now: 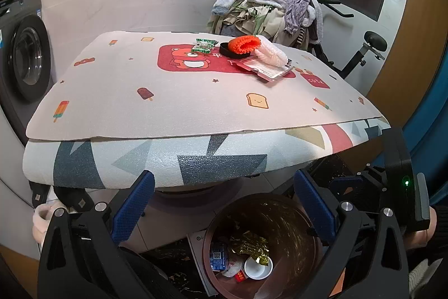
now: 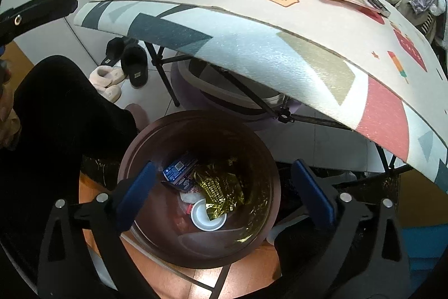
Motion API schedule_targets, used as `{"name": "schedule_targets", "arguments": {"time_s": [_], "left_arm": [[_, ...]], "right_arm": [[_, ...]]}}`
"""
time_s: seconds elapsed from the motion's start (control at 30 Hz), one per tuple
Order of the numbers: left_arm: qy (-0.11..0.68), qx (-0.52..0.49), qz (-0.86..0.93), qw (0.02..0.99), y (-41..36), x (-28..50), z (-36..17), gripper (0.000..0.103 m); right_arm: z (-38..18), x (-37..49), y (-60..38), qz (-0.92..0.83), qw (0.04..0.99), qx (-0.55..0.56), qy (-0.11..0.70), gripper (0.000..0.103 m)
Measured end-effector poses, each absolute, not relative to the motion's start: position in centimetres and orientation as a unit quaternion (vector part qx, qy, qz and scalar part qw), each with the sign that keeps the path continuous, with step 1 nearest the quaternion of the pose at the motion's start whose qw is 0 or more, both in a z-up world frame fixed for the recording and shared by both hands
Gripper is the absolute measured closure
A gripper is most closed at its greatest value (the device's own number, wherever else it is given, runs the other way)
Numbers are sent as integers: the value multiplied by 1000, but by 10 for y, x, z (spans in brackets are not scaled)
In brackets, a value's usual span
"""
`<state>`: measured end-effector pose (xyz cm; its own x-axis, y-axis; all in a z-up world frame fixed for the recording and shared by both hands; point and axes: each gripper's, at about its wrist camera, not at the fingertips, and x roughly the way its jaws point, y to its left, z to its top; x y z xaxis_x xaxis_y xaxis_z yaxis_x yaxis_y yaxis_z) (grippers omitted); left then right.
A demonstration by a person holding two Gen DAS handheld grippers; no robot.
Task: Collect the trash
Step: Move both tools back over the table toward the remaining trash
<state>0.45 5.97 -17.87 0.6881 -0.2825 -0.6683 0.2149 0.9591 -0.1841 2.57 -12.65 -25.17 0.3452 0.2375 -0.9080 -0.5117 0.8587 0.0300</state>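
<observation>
A brown round trash bin point(image 2: 268, 159) stands on the floor below the table's front edge; it also shows in the left wrist view point(image 1: 208, 231). Inside lie a gold foil wrapper point(image 2: 218, 187), a blue packet point(image 2: 179, 167) and a white cup point(image 2: 208, 216). My right gripper point(image 2: 224, 192) is open and empty right above the bin. My left gripper point(image 1: 224, 201) is open and empty, over the bin's near rim. On the table lie a green wrapper point(image 1: 204, 45), an orange knitted piece point(image 1: 242, 42), a white fluffy piece point(image 1: 273, 52) and a clear red-backed package point(image 1: 264, 69).
The table point(image 1: 156, 91) carries a printed foam mat that overhangs its front. A washing machine point(image 1: 25, 58) stands left. A clothes pile point(image 1: 268, 10) and an exercise bike point(image 1: 361, 55) stand behind. Slippers point(image 2: 123, 66) and a purple basin point(image 2: 193, 100) lie under the table.
</observation>
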Motion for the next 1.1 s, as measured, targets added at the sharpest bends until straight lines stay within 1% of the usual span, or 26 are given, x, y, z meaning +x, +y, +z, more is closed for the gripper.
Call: {"name": "schedule_targets", "arguments": {"time_s": [0.23, 0.53, 0.7, 0.87, 1.1], "left_arm": [[373, -42, -135, 917, 59, 5, -180, 6], [379, -25, -131, 916, 51, 10, -178, 6], [381, -24, -145, 913, 50, 23, -172, 6], [360, 10, -135, 923, 48, 44, -158, 6], [335, 20, -142, 931, 46, 77, -126, 6]], "right_arm": [[-246, 28, -134, 213, 823, -119, 513, 6], [-222, 39, -155, 177, 854, -84, 482, 6], [-202, 61, -170, 157, 863, -72, 475, 6], [-181, 88, -190, 114, 876, -62, 465, 6], [-152, 122, -210, 77, 898, -84, 425, 6]]}}
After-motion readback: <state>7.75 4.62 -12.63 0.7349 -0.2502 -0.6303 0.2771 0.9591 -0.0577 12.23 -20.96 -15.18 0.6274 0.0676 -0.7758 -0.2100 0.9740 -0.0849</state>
